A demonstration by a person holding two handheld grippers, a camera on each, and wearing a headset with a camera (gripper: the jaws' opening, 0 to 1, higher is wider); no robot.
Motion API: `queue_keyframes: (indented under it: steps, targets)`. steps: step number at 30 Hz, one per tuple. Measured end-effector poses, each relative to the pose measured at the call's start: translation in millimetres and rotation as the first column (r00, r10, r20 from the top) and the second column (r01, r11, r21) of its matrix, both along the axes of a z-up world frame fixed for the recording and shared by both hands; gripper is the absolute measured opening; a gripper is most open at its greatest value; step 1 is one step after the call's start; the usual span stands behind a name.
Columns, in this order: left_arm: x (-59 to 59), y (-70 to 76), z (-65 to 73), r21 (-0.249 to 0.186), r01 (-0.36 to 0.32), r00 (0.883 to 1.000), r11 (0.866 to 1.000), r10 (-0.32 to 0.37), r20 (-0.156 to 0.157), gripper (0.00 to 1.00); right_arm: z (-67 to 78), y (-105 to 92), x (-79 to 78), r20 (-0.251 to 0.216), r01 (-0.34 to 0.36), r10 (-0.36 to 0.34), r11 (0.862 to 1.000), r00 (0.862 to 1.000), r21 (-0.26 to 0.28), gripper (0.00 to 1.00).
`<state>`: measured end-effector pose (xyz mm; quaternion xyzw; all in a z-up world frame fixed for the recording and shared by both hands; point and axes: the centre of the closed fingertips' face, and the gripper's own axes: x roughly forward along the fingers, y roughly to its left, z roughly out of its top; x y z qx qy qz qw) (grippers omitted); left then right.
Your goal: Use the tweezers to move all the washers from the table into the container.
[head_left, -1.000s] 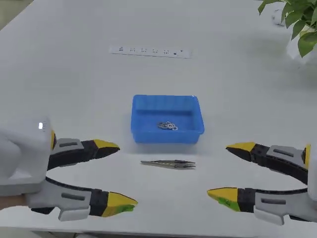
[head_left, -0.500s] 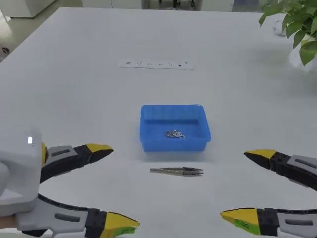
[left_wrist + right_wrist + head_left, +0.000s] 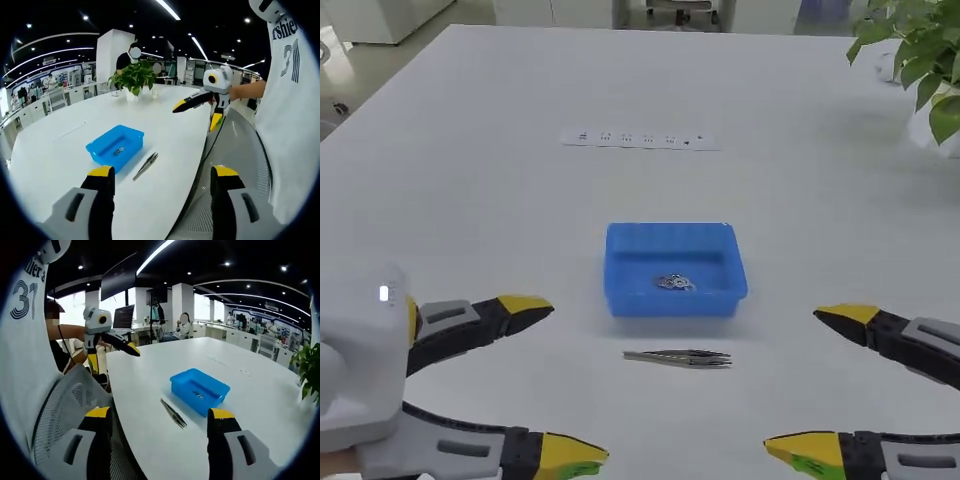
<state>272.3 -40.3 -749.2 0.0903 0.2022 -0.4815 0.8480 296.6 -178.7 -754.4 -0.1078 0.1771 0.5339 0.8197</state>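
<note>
A blue container (image 3: 674, 268) sits mid-table with several small metal washers (image 3: 671, 283) inside; it also shows as the blue container (image 3: 115, 145) and the blue container (image 3: 199, 389). Metal tweezers (image 3: 678, 357) lie flat on the table just in front of it, seen too as tweezers (image 3: 146, 165) and tweezers (image 3: 173, 413). My left gripper (image 3: 555, 385) is open at the near left, nothing between its yellow-tipped jaws. My right gripper (image 3: 815, 385) is open at the near right, also empty. Both hover apart from the tweezers.
A white power strip (image 3: 640, 139) lies farther back on the white table (image 3: 500, 210). A potted plant (image 3: 920, 50) stands at the far right corner. A mesh chair (image 3: 70, 405) sits at the near table edge beside the person.
The head view has tilted up, so container and tweezers sit lower in the picture. Both grippers have drawn back toward me a little and stay open.
</note>
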Motion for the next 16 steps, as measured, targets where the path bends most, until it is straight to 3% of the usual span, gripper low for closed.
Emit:
queue_keyframes:
  steps: [3,7,16]
  targets:
    - [2.4,-1.4,1.8,-0.021,-0.005,1.000,1.000,0.005,-0.009,0.85,-1.9,-0.2,0.0,-0.010,0.006,-0.006,1.000,1.000,0.001,0.79]
    - [2.3,-3.3,-4.6,0.008,0.012,1.000,1.000,-0.012,-0.020,0.84,-2.5,-1.9,0.8,-0.016,0.009,-0.010,1.000,1.000,-0.004,0.79]
    - [4.1,-8.2,-5.7,0.011,0.024,0.999,1.000,-0.024,-0.022,0.83,-1.7,-10.4,4.5,-0.021,0.033,-0.033,0.999,0.999,-0.014,0.78]
